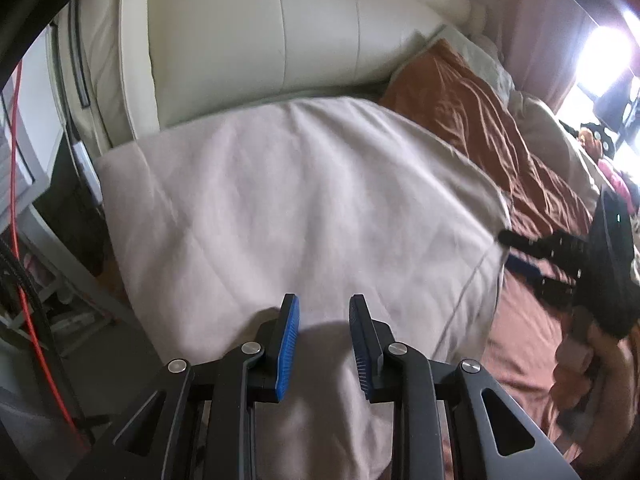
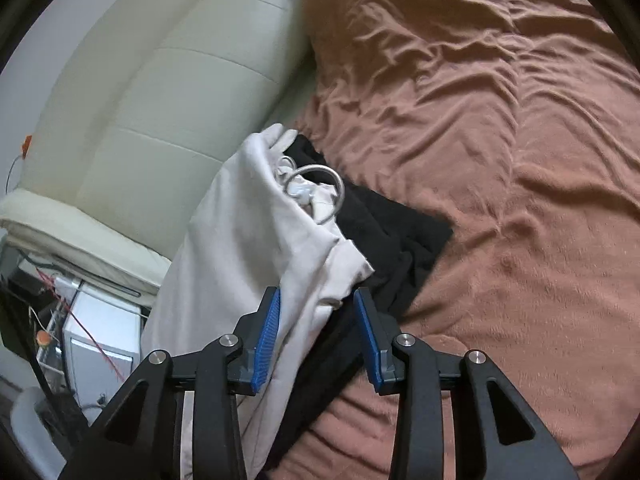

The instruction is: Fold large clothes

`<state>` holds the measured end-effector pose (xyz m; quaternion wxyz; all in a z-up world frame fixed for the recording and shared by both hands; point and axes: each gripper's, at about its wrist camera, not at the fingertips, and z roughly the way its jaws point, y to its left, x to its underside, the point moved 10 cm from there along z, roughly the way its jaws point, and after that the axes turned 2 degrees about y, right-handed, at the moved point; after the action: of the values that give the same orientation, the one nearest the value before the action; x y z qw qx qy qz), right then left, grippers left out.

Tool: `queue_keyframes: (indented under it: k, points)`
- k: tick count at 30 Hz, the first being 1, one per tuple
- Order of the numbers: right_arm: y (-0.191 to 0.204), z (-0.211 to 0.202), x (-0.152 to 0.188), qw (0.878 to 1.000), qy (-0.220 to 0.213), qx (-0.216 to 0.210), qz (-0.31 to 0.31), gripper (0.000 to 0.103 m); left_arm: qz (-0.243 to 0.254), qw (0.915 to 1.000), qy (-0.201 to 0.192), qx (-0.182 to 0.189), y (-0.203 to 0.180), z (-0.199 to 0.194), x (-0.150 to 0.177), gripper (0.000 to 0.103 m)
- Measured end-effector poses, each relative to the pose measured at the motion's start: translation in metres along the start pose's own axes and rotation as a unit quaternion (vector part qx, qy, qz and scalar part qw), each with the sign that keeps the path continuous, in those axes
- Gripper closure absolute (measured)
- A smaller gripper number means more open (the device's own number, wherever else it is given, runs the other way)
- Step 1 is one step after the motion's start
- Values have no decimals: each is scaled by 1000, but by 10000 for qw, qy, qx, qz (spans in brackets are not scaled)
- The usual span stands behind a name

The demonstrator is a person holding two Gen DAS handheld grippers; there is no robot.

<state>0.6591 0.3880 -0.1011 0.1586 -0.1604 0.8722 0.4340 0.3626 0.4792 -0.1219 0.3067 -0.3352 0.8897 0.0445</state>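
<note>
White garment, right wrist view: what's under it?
A black garment lies under the white garment, sticking out to its right on the brown bedspread. How far the black one extends beneath is covered.

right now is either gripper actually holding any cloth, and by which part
Nothing is held. The left gripper is open above the pale garment. The right gripper is open; the garment's edge lies loose between its pads.
</note>
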Motion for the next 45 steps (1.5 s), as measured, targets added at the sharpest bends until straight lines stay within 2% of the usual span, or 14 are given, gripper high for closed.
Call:
queue_keyframes:
  k: [8, 15, 18, 22, 24, 26, 28, 30, 32, 34, 36, 38, 40, 45]
  points:
    - [1, -21, 0, 9984, -102, 518, -220, 69, 112, 9998, 6, 181, -6, 0, 32, 76]
    - [-2, -37, 6, 9983, -155, 513, -226, 69, -49, 9992, -159, 361, 0, -20, 40, 76]
    - [4, -55, 15, 9976, -228, 459, -471, 67, 22, 9989, -263, 385, -8, -30, 37, 76]
    - [7, -91, 34, 9933, -360, 628, -898, 66, 87, 9983, -392, 425, -21, -41, 35, 76]
    - [6, -113, 45, 9897, -465, 779, -1108, 60, 133, 9978, -436, 483, -31, -48, 36, 76]
    - [4, -136, 56, 9870, -565, 850, -1242, 44, 189, 9976, -463, 489, -40, -56, 40, 75]
    - [2, -158, 65, 9838, -669, 958, -1356, 34, 242, 9968, -517, 553, -52, -65, 45, 74]
    - [0, -180, 74, 9801, -772, 1088, -1469, 30, 260, 9962, -570, 608, -61, -74, 48, 62]
    - [-4, -206, 86, 9761, -852, 1217, -1589, 23, 293, 9956, -682, 580, -70, -84, 53, 26]
    - [-6, -228, 97, 9715, -953, 1348, -1701, 21, 357, 9940, -881, 550, -80, -99, 57, 15]
    - [-8, -251, 105, 9669, -1073, 1492, -1771, 18, 394, 9932, -961, 531, -88, -110, 59, 12]
    - [-9, -271, 115, 9632, -1196, 1579, -1819, 9, 477, 9923, -1035, 492, -99, -121, 65, 6]
    - [-11, -293, 126, 9587, -1353, 1668, -1866, 0, 604, 9908, -1115, 472, -110, -132, 71, 5]
    - [-15, -330, 157, 9528, -1545, 1820, -1874, 0, 867, 9859, -1298, 596, -133, -156, 92, 0]
